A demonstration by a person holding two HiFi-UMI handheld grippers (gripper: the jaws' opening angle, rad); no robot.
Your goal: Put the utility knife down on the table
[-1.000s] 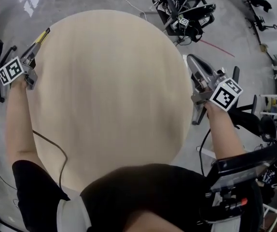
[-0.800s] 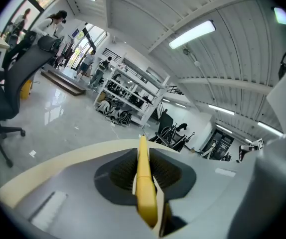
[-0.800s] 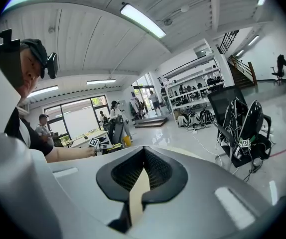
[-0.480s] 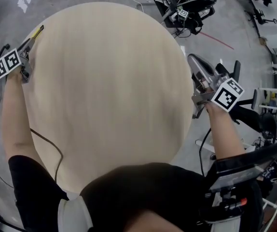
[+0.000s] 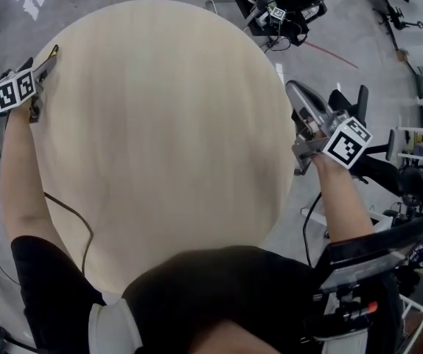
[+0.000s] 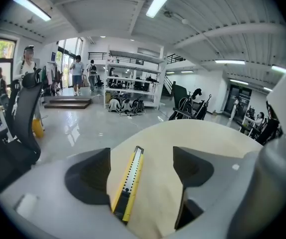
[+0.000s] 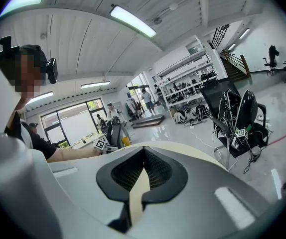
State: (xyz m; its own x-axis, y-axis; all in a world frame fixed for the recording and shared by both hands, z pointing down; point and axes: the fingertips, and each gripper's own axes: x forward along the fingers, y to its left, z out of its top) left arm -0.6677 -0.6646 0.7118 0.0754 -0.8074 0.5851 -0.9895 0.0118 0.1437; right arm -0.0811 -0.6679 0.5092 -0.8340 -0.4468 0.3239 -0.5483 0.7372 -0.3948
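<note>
The yellow utility knife (image 6: 128, 183) lies flat on the round pale wooden table (image 6: 198, 133), pointing away between the jaws of my left gripper (image 6: 142, 158). Those jaws are opening and stand wide; neither pad presses on the knife. In the head view the knife (image 5: 49, 59) is a thin dark and yellow strip at the table's (image 5: 160, 124) far left rim, with the left gripper (image 5: 43, 66) over it. My right gripper (image 5: 294, 94) hangs at the table's right edge. Its jaws meet at the tips with nothing between them, as the right gripper view (image 7: 143, 152) shows.
A black office chair draped with cables (image 5: 278, 13) stands beyond the table's far right. More black equipment (image 5: 388, 175) sits right of my right arm. A thin cable (image 5: 79, 227) trails over the table's near left. An office chair (image 6: 26, 118) and shelves (image 6: 133, 83) stand farther off.
The left gripper came down to the table's left rim and rolled. Its jaws went from shut on the knife to wide apart, leaving the knife on the table. The right gripper stayed put.
</note>
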